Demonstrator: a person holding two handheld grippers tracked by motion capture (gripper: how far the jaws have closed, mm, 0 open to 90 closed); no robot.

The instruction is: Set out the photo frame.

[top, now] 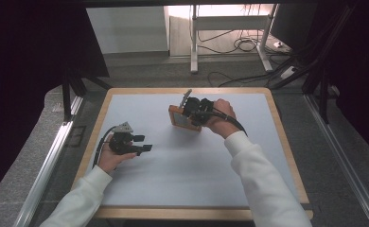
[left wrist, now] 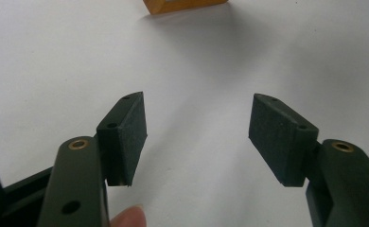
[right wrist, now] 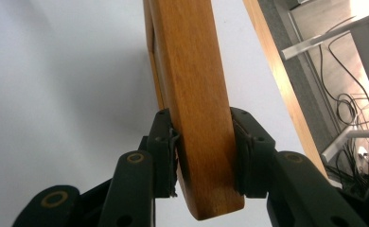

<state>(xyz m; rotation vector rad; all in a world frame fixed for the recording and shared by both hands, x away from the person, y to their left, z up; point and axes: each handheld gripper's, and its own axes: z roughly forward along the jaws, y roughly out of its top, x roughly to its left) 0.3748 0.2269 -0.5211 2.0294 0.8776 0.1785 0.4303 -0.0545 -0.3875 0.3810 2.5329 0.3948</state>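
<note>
- At a light grey table top with a pale wooden rim (top: 92,142), a person in white sleeves works a black two-jaw gripper in each hand.
- The right gripper (top: 192,111), seen from the high view past the middle of the table, is clamped on a flat orange-brown wooden frame with a rounded edge (top: 182,120).
- In the right gripper view the wooden frame (right wrist: 192,94) runs up between the two black jaws; both pads press on its opposite faces, near its rounded lower end.
- The frame stands on edge, tilted, toward the far side of the table, its lower part close to or on the grey surface; whether it rests there or is lifted clear cannot be told.
- The right hand (top: 220,116) wraps the gripper's body from behind, and a black cable trails off along the forearm.
- The left gripper (top: 144,143) lies low at the near left part of the table, well apart from the frame, jaws pointing toward the table's middle.
- In the left gripper view (left wrist: 199,137) its jaws stand wide apart with nothing but bare grey table between them; one corner of the orange frame (left wrist: 182,5) shows far ahead at the top edge.
- A grey three-cornered plate (top: 124,127) sits on top of the left gripper, and the left hand (top: 109,158) cradles it from below.
</note>
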